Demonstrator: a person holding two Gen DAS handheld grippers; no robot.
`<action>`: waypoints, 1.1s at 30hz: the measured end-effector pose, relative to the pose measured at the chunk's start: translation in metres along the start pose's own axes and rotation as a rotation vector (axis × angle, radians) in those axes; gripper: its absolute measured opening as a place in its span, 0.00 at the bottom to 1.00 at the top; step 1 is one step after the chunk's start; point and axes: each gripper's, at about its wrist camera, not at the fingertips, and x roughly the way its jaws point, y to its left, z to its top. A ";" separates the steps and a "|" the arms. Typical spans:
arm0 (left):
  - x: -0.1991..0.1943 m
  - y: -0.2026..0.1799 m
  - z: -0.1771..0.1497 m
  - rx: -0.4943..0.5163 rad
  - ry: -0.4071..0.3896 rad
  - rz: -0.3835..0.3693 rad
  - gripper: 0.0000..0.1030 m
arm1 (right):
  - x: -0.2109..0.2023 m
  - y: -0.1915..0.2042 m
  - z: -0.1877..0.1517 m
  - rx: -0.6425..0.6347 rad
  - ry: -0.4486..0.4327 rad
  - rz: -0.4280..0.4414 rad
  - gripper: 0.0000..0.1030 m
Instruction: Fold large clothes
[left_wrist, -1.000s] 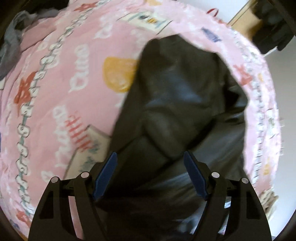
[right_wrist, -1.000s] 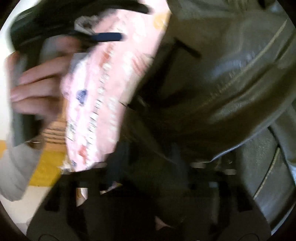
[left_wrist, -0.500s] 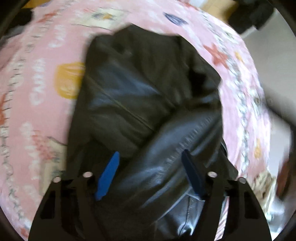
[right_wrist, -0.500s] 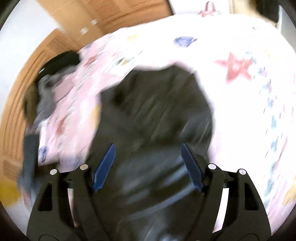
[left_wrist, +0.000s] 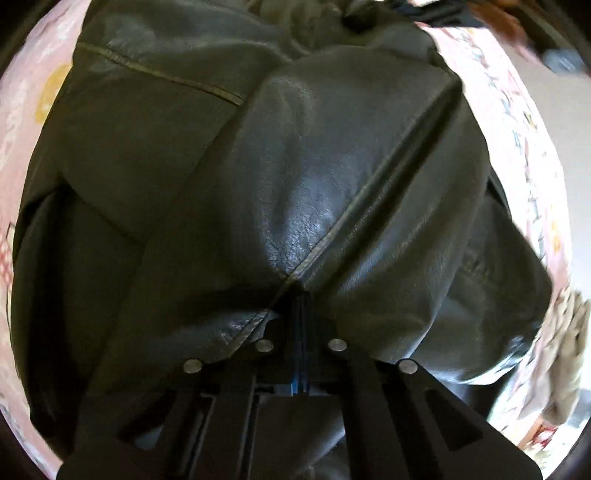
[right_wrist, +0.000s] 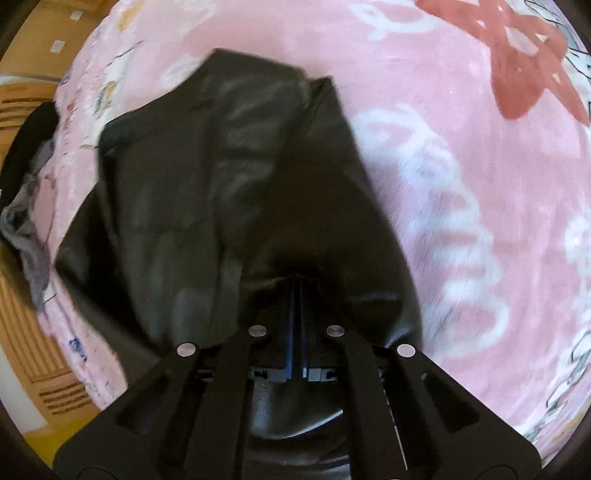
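A black leather jacket (left_wrist: 295, 166) lies on a pink patterned blanket (left_wrist: 517, 122) and fills most of the left wrist view. My left gripper (left_wrist: 301, 295) is shut on a fold of the jacket at a seam. In the right wrist view the jacket (right_wrist: 221, 184) stretches away over the blanket (right_wrist: 461, 147). My right gripper (right_wrist: 295, 282) is shut on the jacket's near edge; the leather bunches around the blue pads.
Grey and dark clothes (right_wrist: 26, 221) lie at the blanket's left edge. Wooden furniture (right_wrist: 22, 332) stands beyond it on the left. A crumpled beige cloth (left_wrist: 569, 332) sits at the blanket's right edge in the left wrist view.
Both grippers were open half a second ago and have closed on the jacket. The left camera has moved in much closer to the leather.
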 end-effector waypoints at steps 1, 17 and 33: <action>0.001 0.000 -0.003 0.003 -0.004 -0.001 0.02 | 0.001 -0.003 0.002 0.019 -0.018 0.003 0.02; -0.013 0.031 -0.055 -0.139 0.050 -0.031 0.03 | -0.012 -0.063 -0.035 0.275 -0.221 0.415 0.02; -0.096 -0.001 -0.005 -0.027 -0.101 -0.016 0.05 | -0.030 -0.056 -0.240 0.061 -0.178 0.281 0.02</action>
